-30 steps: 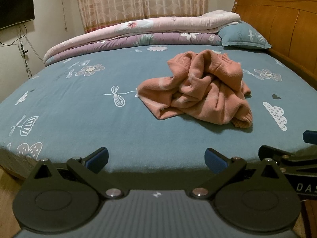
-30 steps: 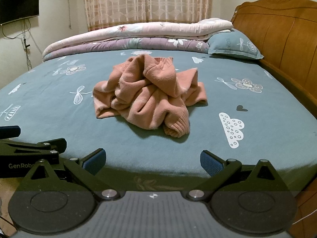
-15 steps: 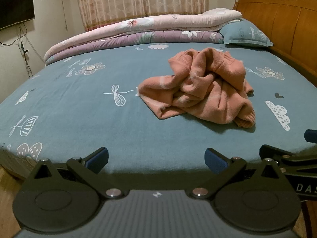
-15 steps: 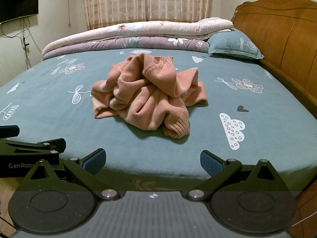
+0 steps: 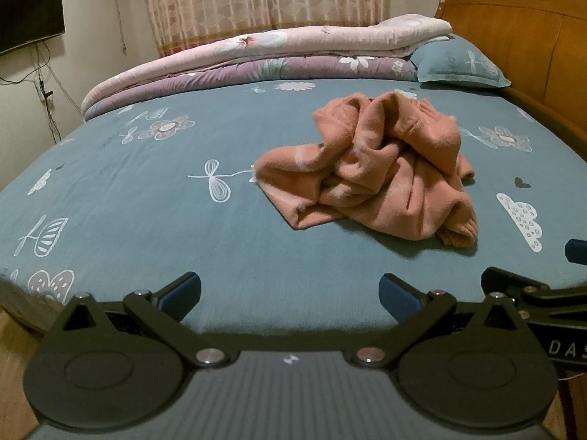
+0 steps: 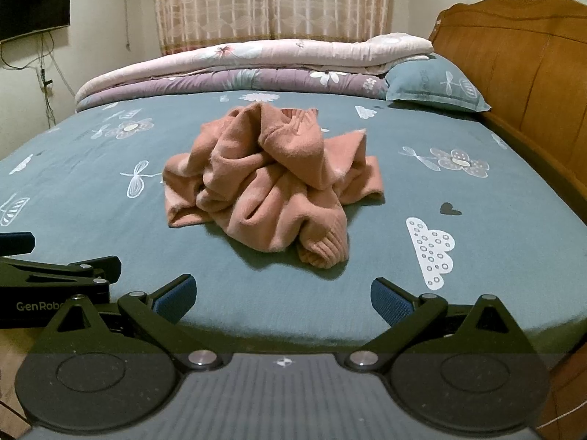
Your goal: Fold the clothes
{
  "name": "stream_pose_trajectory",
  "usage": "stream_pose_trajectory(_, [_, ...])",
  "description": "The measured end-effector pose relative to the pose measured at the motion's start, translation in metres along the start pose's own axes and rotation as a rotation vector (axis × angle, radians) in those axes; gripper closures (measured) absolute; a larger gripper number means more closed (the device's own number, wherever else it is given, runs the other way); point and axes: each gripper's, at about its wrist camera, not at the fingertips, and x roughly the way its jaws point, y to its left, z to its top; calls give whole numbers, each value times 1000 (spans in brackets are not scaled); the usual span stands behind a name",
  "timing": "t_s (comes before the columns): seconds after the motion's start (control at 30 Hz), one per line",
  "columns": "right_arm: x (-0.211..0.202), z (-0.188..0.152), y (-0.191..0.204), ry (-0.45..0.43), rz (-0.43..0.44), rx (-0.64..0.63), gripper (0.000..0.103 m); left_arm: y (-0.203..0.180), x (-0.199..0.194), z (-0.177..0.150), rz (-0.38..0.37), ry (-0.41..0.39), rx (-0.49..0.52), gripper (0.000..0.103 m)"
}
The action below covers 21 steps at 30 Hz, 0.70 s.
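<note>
A crumpled salmon-pink sweater lies in a heap in the middle of the blue patterned bedsheet. A ribbed cuff sticks out at its near side. My left gripper hovers over the near edge of the bed, open and empty, with the sweater ahead and to its right. My right gripper is also open and empty, with the sweater straight ahead. Each gripper shows at the other view's edge.
Folded pink and purple quilts and a blue pillow lie at the far side. A wooden headboard bounds the right. Bare sheet surrounds the sweater. A dark screen hangs on the left wall.
Both grippers have edged forward toward the bed, so the sweater looks slightly nearer. Both stay open. The sweater has not moved.
</note>
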Motion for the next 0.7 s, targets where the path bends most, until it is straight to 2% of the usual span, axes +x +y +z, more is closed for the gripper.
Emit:
stream_pose_trajectory(0.37, [19,11,8,18,32,-50,0,6,12,2,58,15,-43,1])
stream_pose_trajectory(0.7, [32,17,9,11,25,-62,0,3,27,10,52,24,-30,1])
